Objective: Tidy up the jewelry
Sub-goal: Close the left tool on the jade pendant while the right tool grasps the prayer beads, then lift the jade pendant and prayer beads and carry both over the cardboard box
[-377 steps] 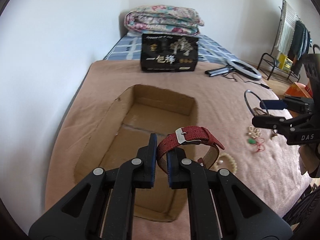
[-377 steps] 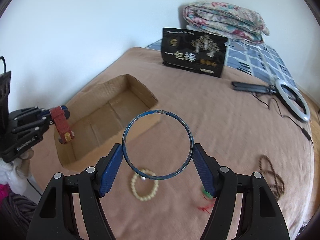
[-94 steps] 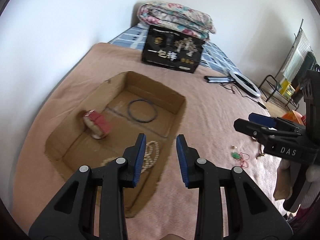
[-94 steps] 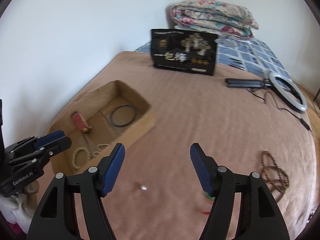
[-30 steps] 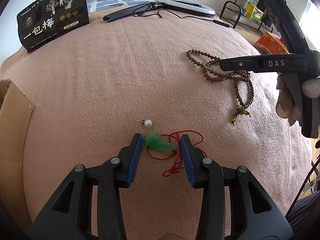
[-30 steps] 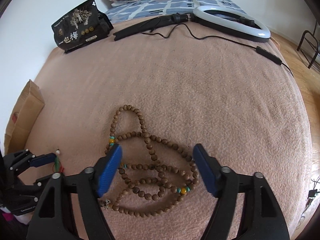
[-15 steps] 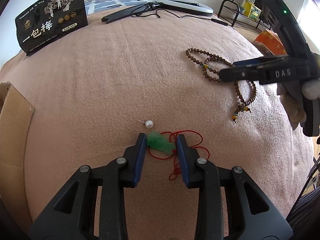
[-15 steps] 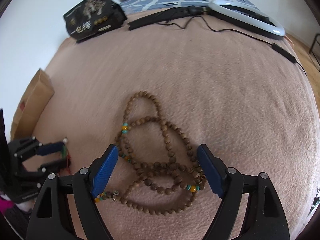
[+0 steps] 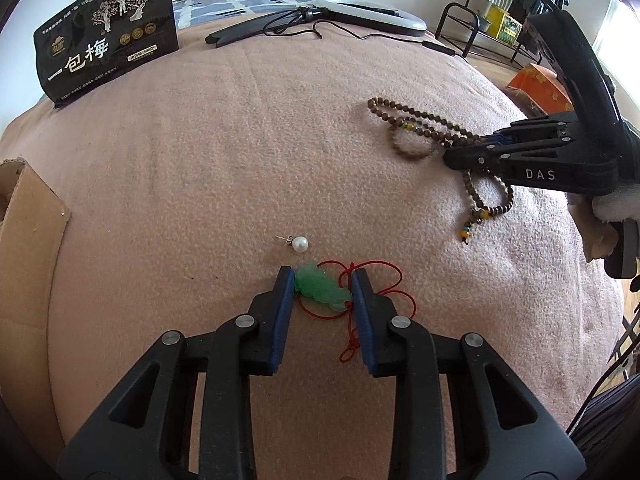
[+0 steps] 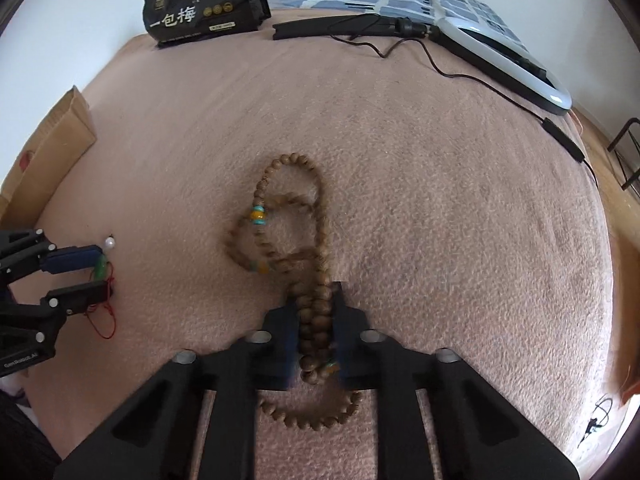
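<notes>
My left gripper (image 9: 322, 280) is shut on a green jade pendant (image 9: 322, 290) with a red cord (image 9: 384, 280), which lies on the pink blanket. A pearl earring (image 9: 299, 243) lies just beyond it. My right gripper (image 10: 314, 300) is shut on a long wooden bead necklace (image 10: 316, 240), whose strands bunch between the pads. The necklace (image 9: 420, 128) and the right gripper (image 9: 452, 152) also show in the left wrist view. The left gripper (image 10: 102, 276) shows at the left of the right wrist view. The cardboard box (image 10: 52, 136) shows only by its corner.
A black tea bag (image 9: 104, 32) stands at the far edge of the bed. A ring light (image 10: 516, 64) with a black stand and cable lies at the back right. Folded quilts lie behind. A metal rack (image 9: 500, 20) stands off the bed.
Both grippers have closed: the left onto the jade pendant, the right onto the bead necklace, gathering its strands together. The watch, bangle and pearl bracelet went into the box earlier.
</notes>
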`<state>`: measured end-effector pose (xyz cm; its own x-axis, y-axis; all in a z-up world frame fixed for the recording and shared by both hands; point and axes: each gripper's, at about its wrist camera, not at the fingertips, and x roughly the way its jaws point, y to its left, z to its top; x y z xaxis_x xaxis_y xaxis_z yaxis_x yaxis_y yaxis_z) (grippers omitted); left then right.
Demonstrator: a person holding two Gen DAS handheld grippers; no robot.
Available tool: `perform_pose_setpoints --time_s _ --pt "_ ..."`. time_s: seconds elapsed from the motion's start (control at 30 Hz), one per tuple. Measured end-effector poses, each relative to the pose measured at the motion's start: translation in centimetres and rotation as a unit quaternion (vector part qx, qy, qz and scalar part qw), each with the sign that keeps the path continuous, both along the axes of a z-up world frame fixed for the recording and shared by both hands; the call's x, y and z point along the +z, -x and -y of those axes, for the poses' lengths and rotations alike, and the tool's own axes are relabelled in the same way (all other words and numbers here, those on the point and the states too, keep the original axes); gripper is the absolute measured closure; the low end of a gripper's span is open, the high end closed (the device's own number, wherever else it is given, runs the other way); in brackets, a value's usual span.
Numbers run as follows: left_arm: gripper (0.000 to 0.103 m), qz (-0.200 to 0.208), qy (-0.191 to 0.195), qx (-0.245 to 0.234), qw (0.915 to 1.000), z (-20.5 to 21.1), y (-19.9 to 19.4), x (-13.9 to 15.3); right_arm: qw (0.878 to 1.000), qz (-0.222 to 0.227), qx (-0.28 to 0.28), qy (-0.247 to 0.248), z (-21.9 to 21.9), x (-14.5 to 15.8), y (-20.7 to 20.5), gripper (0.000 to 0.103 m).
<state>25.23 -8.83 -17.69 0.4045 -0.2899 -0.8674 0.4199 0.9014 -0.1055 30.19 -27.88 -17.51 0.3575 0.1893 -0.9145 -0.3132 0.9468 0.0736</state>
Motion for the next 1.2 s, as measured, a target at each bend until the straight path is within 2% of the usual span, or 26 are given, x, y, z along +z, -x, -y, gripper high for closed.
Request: perform_pose_setpoints --time_s 0.2,0.33,0.7,1.2 --pt "0.074 0.007 0.006 0.000 1.0000 -0.4 0.4 0.8 1.000 0.016 -0.003 0.020 -0.6 0.9 1.0 0.093" --pt "0.074 0.016 0.017 0.003 0.9997 -0.8 0.8 1.8 0.999 0.047 -0.015 0.022 -0.4 2.9 1.5 0.093" --pt "0.074 0.047 0.053 0.012 0.9974 -2.6 2.3 5.8 0.992 0.124 -0.039 0.003 -1.0 9.2 3.2 0.093" --pt "0.074 0.094 0.099 0.045 0.9896 -7.1 3.8 11.2 0.977 0.210 -0.016 -0.041 -5.5 16.3 5.7 0.093"
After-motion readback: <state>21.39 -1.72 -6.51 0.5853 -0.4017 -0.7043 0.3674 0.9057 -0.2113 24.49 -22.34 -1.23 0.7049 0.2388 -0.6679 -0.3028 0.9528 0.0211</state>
